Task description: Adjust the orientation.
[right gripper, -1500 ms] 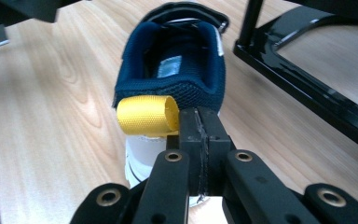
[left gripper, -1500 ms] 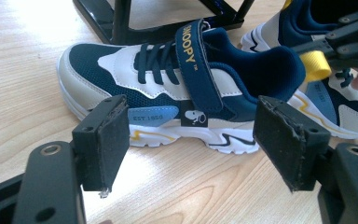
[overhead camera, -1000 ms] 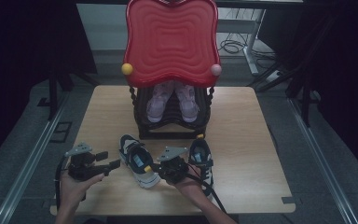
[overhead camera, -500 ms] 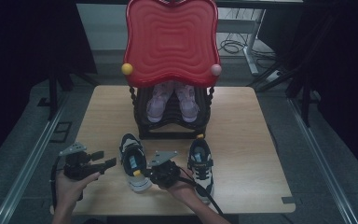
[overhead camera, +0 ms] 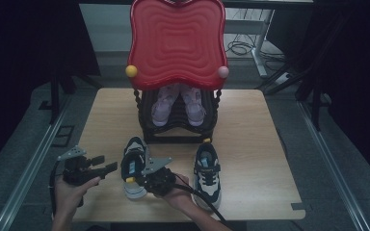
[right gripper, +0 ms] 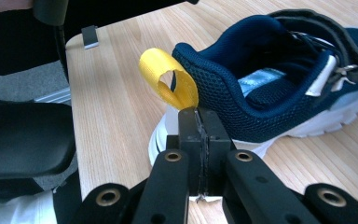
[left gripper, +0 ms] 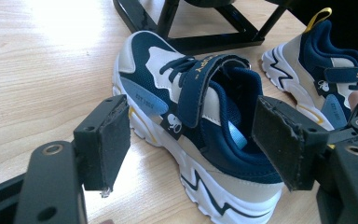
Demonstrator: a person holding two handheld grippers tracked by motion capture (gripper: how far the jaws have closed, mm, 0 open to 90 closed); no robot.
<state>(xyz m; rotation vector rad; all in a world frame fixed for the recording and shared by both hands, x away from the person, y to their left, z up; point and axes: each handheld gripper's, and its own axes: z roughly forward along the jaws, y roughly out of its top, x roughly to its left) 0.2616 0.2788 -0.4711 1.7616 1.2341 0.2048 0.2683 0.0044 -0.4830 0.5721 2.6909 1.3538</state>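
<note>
the wooden table (overhead camera: 250, 130) has bare board along its left edge, across its far right part and down its right side; its near edge is taken up by the person's two hands.

at the near left the left gripper (overhead camera: 107, 164) hangs over the board with its jaws spread wide and nothing between them. in the left gripper view its pads (left gripper: 114, 140) stand apart, and the left shoe (left gripper: 191, 121) lies on the table just beyond them, untouched, toe toward the far side.

that left shoe (overhead camera: 135, 166) lies near the middle of the table's near half. the right gripper (overhead camera: 142, 182) is at its heel, jaws pressed flat together. in the right gripper view the closed tips (right gripper: 199, 122) sit at the base of the yellow heel loop (right gripper: 168, 77), against the back of the shoe; whether they pinch the loop's fabric i cannot tell.

behind the shoes, at the middle far side, stands a black rack (overhead camera: 178, 126) under a red wavy panel (overhead camera: 176, 41); a pair of pale pink shoes (overhead camera: 178, 103) rests on it.

to the right the right shoe (overhead camera: 206, 173) lies on the board, near the right hand, well apart from the left gripper.
</note>
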